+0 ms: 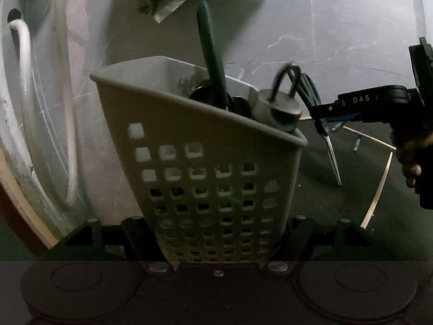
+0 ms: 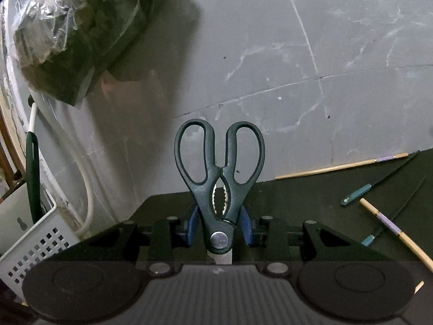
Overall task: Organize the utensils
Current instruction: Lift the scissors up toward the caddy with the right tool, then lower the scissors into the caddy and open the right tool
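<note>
- The left gripper (image 1: 216,243) clamped the tilted caddy (image 1: 205,162) steady.
- The right gripper (image 2: 219,227) gripped the scissors (image 2: 219,178) near the pivot, just beside the caddy.
- Best lowered blades-first, clear of the padlock (image 1: 281,105).

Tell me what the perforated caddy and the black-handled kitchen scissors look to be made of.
Perforated pale grey caddy: likely moulded plastic, matte; even square cut-outs, rounded rim. Black-handled kitchen scissors: handles seem textured plastic, dull and grainy; the pivot rivet and toothed inner edges gleam like bare steel, and so does the blade in the left wrist view.
</note>
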`<state>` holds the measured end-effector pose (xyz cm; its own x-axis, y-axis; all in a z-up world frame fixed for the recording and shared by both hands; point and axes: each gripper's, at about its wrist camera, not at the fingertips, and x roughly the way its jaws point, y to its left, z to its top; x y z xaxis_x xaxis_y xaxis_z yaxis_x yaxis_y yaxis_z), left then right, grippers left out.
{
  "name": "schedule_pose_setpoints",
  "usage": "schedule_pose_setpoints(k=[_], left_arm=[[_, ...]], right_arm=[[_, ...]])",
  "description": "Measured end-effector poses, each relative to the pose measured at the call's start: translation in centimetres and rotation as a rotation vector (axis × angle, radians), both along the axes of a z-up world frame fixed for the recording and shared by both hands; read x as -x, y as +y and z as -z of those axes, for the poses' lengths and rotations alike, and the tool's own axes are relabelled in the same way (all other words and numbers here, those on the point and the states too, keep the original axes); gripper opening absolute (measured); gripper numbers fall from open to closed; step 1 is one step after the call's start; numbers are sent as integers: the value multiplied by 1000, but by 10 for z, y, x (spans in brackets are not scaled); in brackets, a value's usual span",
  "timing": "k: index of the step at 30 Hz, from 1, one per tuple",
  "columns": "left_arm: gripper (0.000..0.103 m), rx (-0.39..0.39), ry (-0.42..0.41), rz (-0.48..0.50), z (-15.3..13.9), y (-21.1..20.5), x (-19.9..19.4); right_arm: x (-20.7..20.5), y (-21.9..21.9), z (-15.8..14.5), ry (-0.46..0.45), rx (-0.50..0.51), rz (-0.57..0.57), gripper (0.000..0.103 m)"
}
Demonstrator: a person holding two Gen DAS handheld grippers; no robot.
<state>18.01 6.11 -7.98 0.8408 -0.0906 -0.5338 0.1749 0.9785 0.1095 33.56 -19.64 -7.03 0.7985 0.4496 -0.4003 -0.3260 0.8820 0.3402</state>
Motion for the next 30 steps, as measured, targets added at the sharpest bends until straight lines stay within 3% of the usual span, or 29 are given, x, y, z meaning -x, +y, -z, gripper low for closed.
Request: schedule_pose_setpoints(k=[7,14,22,30], left_arm=[[77,-15,-29,25,4,-1,2],[77,-13,-37,47,5,-1,1],[77,-9,-44,75,10,6,-3],[77,-4,-33,108,11,8,-12]], right_arm=[[5,-1,6,-39,-20,31,36],[23,-2,-10,-104,-20,43,36],[43,2,-49,-231,-33,43,35],[65,20,-115,-378,-75,-43,35]])
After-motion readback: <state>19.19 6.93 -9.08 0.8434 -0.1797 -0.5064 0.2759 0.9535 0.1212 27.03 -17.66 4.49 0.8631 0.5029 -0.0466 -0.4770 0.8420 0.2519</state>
